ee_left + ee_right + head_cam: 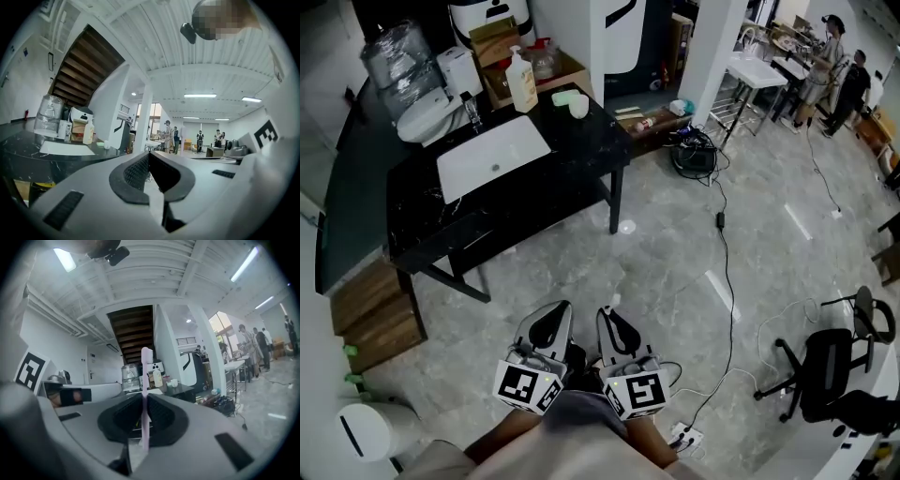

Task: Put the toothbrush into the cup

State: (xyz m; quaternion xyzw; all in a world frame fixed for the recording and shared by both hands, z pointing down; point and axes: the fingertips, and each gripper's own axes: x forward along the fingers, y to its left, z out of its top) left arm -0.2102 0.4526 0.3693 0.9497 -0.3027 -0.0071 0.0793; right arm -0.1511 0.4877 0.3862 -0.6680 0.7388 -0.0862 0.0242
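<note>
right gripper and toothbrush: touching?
Touching. The right gripper view shows the right gripper with its jaws shut on the handle of the pink toothbrush, which stands upright between them.

No legible text, brand, number; cubes on left tool [555, 314], right tool [607, 316] bear only black-white square patterns

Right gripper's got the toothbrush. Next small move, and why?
Probably carry the right gripper forward toward the black counter. The pink toothbrush stands clamped upright in its jaws, but the white cup sits near the counter's far corner, well across the floor from both grippers. The left gripper is shut on nothing and can wait.
</note>
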